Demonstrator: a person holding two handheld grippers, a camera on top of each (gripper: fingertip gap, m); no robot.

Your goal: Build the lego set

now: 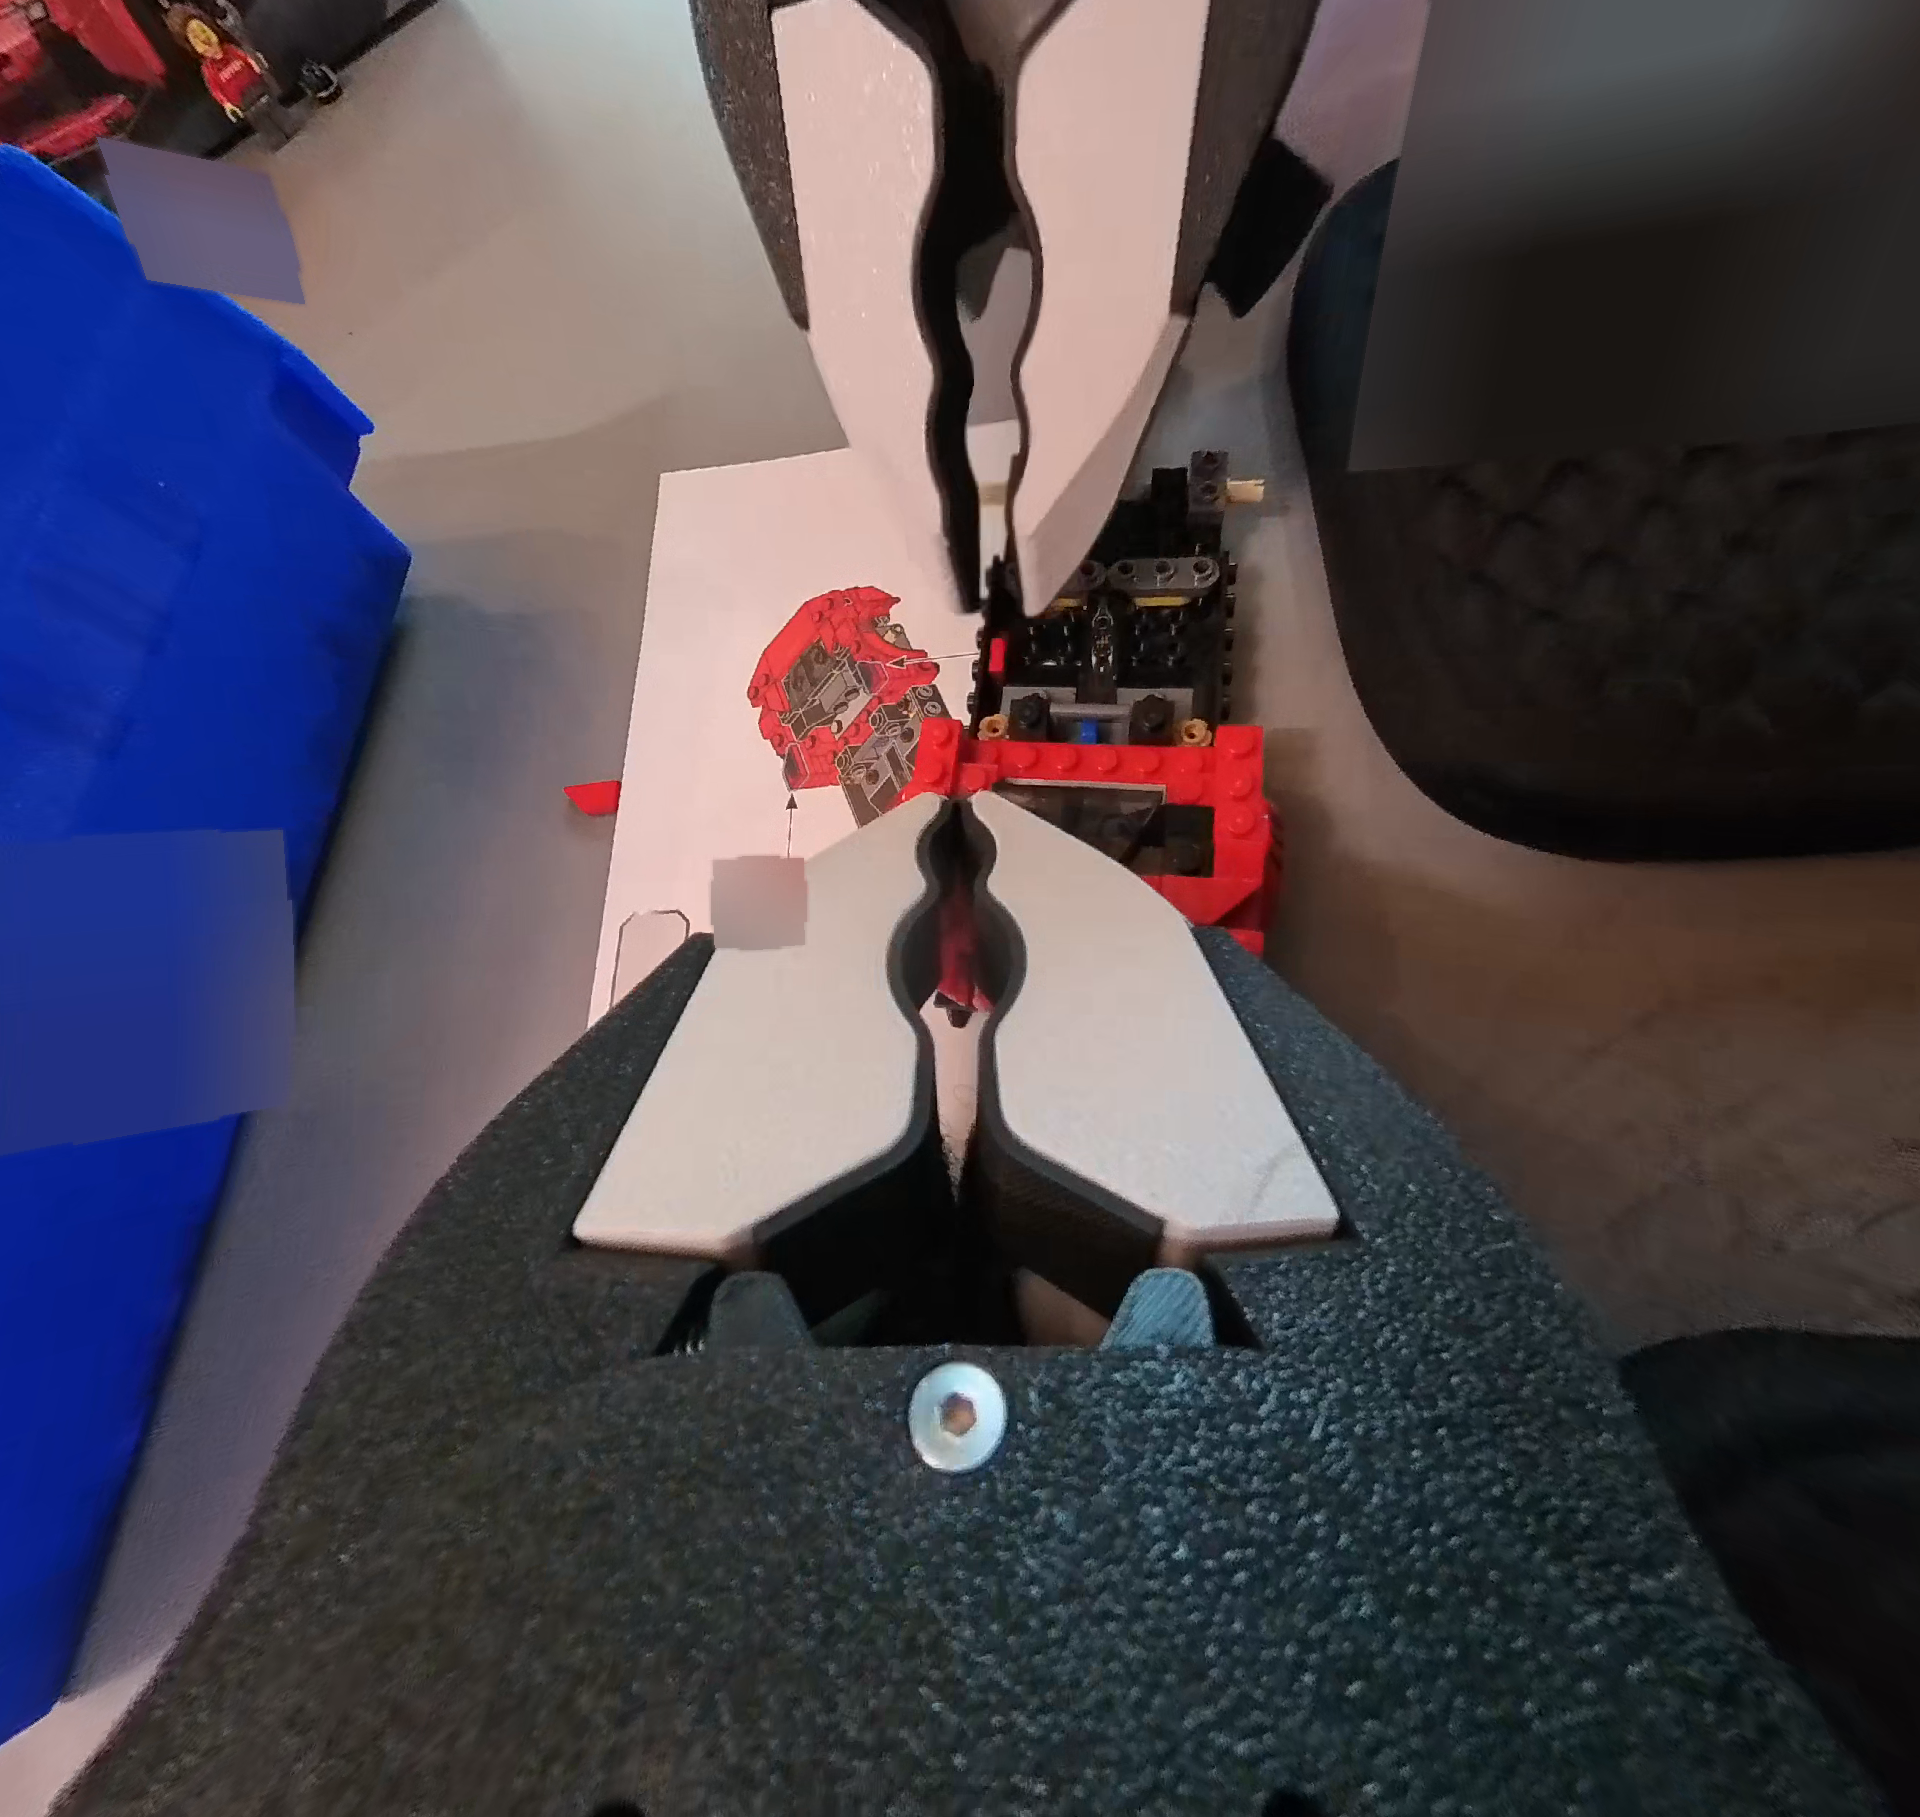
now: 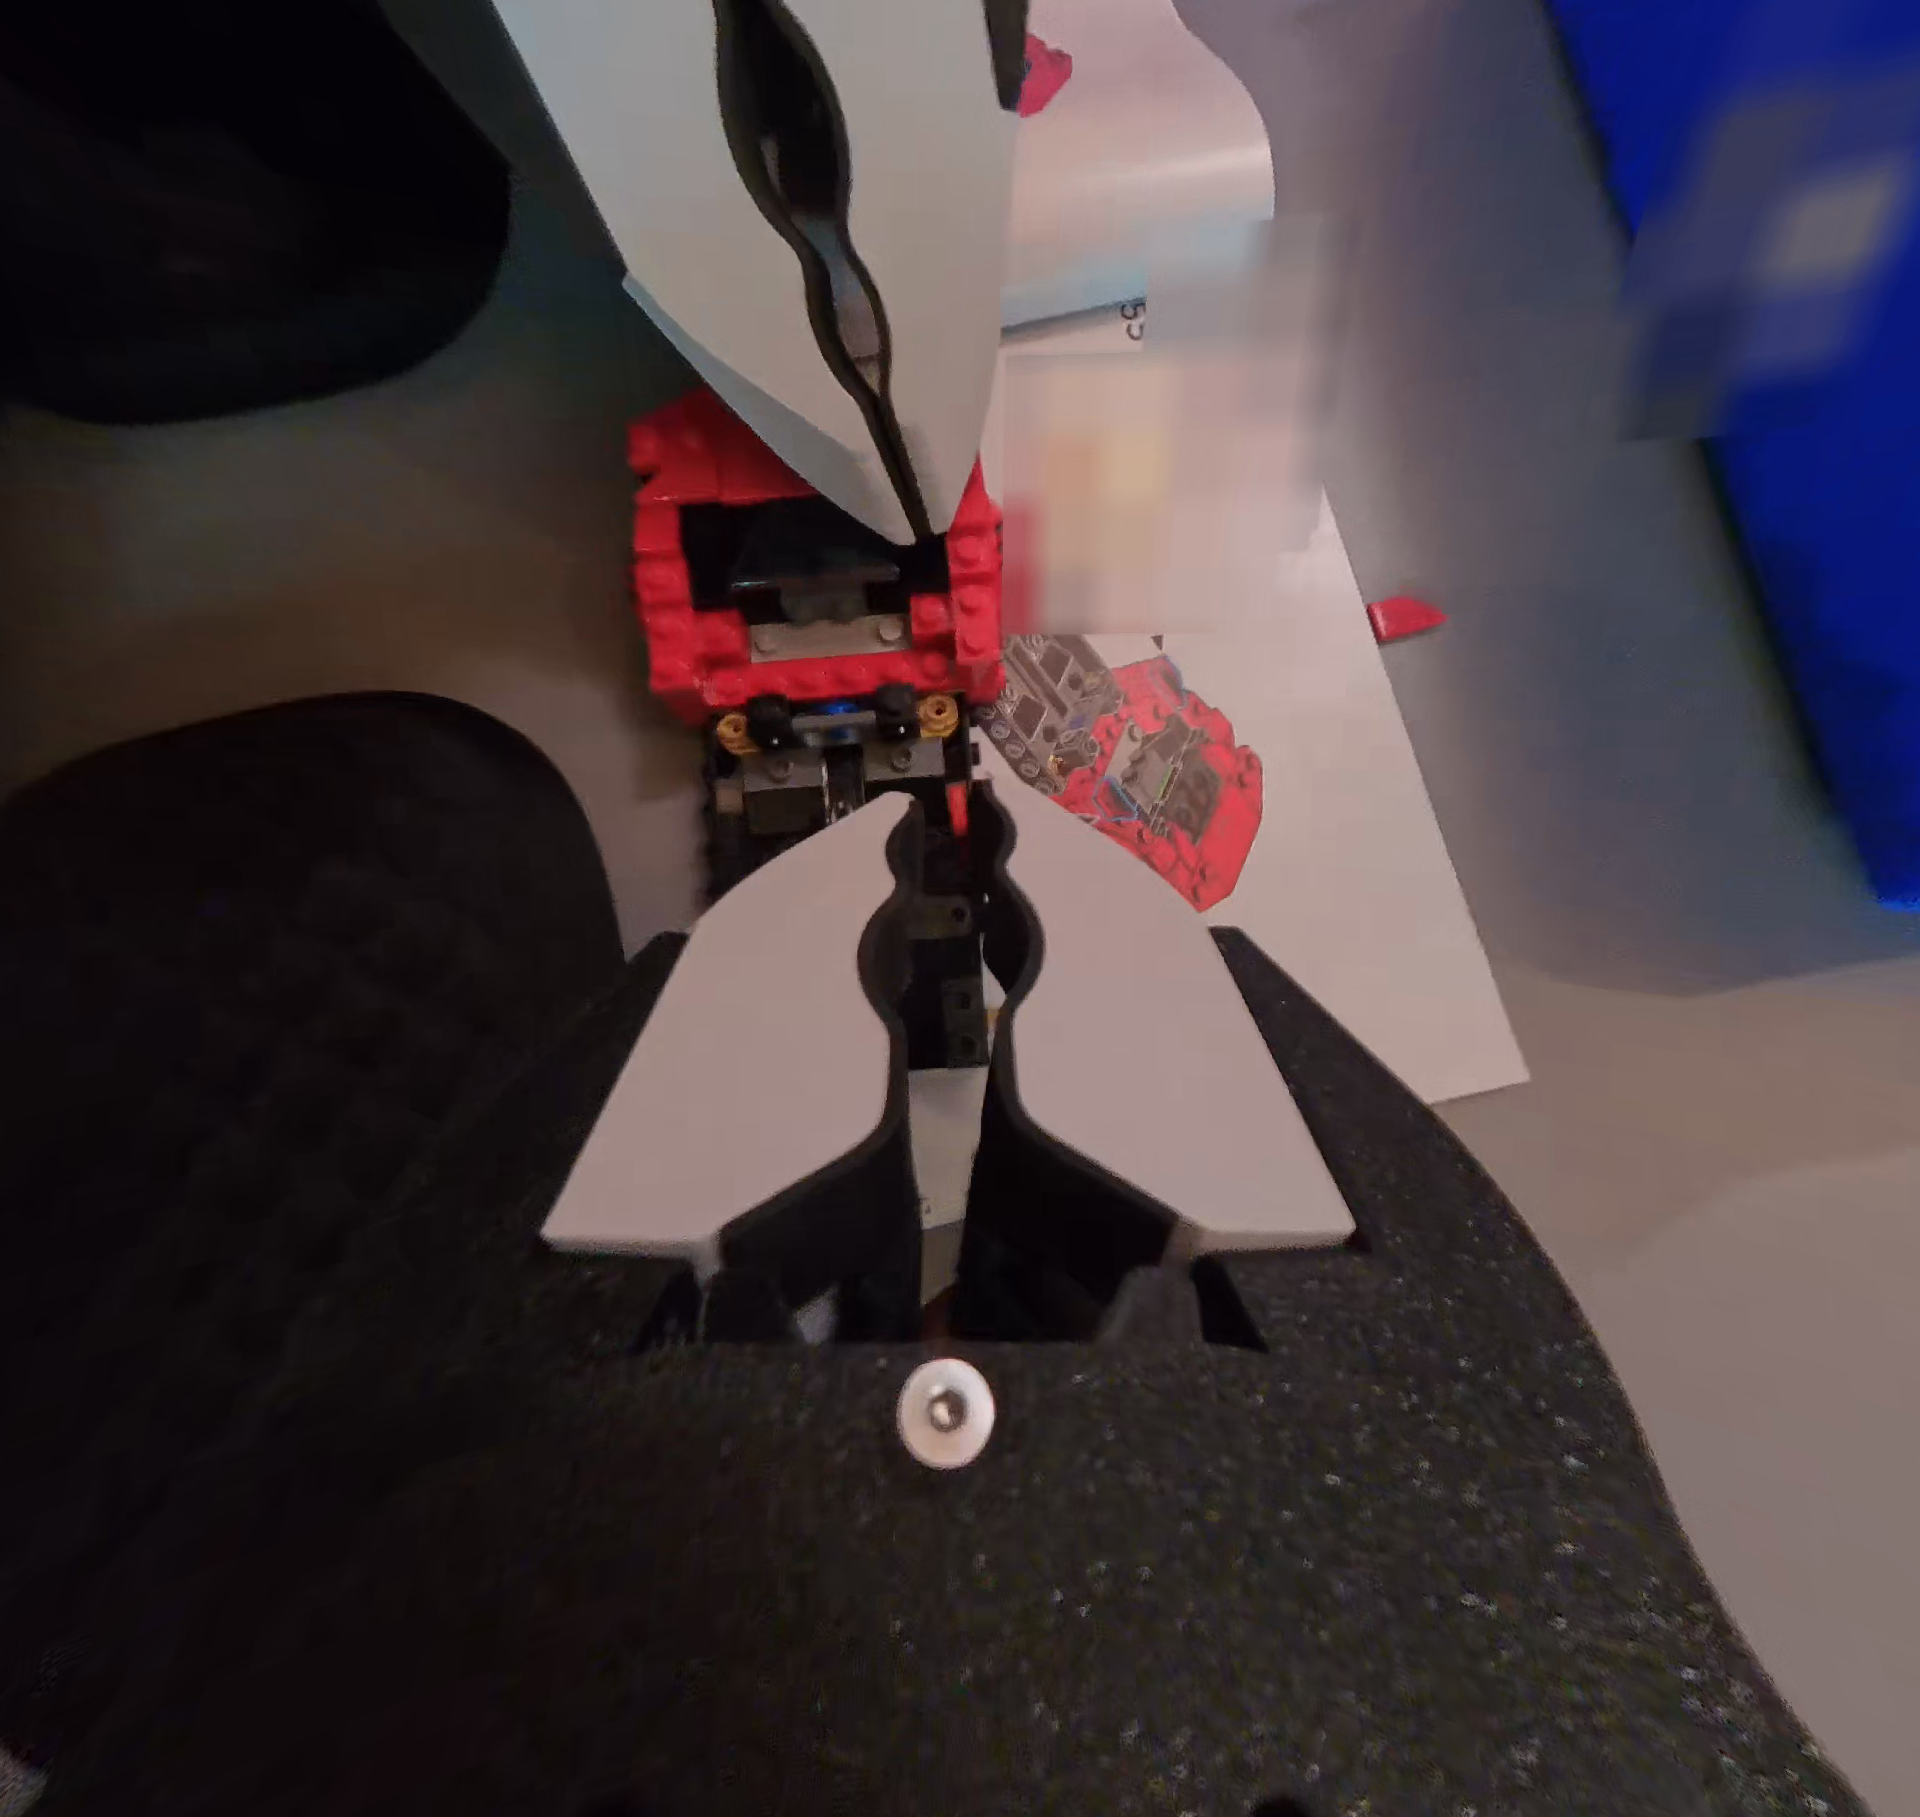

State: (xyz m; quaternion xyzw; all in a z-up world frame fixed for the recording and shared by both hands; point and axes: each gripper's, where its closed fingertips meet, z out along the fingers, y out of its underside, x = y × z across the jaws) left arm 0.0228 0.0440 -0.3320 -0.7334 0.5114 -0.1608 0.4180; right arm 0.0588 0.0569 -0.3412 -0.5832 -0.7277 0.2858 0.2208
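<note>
The lego car model (image 1: 1117,671) has a black chassis and a red front frame (image 1: 1101,765), and stands on the table beside the instruction sheet (image 1: 727,562). My left gripper (image 1: 958,809) is shut, with the red bodywork showing between its fingers. From the right wrist view its tips meet at the red frame's (image 2: 821,671) far edge. My right gripper (image 2: 951,803) comes from the opposite side and is closed on a small red piece (image 2: 957,817) at the side of the black chassis. That red piece (image 1: 995,653) also shows in the left wrist view, just below the right gripper's tips (image 1: 995,604).
A blue bin (image 1: 156,624) stands left of the sheet and also shows in the right wrist view (image 2: 1766,261). A loose red piece (image 1: 594,796) lies at the sheet's edge. A black textured object (image 1: 1621,645) lies right of the model. The set's box (image 1: 125,11) is at the far left. Some 5 cm of space lies between my two pairs of fingers.
</note>
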